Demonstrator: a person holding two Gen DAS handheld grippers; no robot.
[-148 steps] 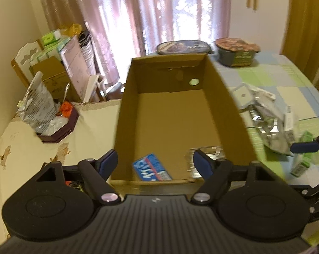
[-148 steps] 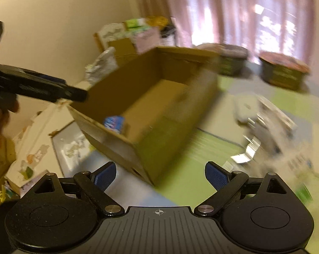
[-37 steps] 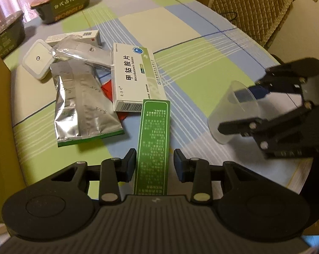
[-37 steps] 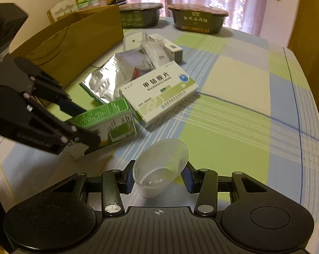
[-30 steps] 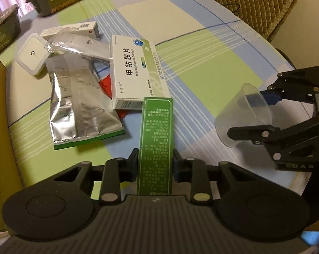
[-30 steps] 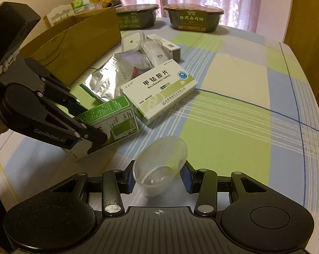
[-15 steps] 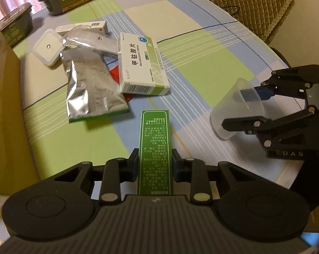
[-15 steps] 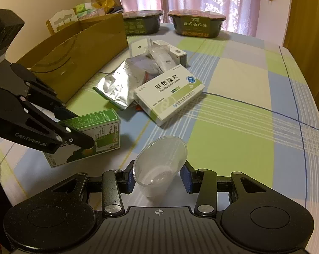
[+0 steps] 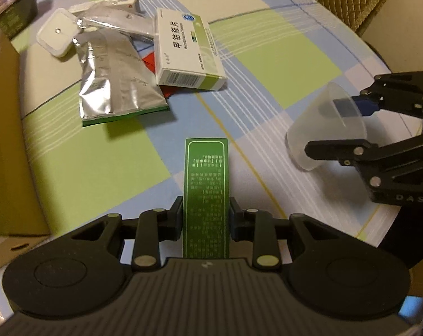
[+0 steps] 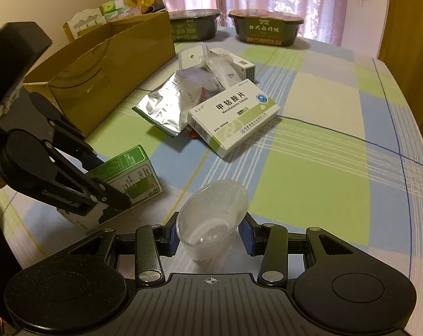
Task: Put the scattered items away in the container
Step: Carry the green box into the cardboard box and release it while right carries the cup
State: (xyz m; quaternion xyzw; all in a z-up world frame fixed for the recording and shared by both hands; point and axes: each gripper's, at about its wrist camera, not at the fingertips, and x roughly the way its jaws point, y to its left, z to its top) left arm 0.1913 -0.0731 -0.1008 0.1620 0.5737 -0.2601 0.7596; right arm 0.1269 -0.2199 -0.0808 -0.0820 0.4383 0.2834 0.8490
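Now both grippers are loaded: the left gripper (image 9: 205, 212) has its jaws clamped on the narrow sides of the green box (image 9: 206, 196), and the right gripper (image 10: 209, 236) has its jaws pressed against the clear plastic cup (image 10: 211, 218), which tilts with its mouth toward one o'clock. In the right wrist view the cardboard box (image 10: 107, 75) stands at about ten o'clock, its open top facing up. Probably the step in hand is carrying both pieces there. To do it well, keep each grip steady, lift high enough to pass the near wall, and let go only once each piece hangs over the opening. The white tablet box (image 10: 233, 117) and foil pouch (image 10: 169, 103) at twelve o'clock remain on the checked tablecloth (image 10: 309, 184).
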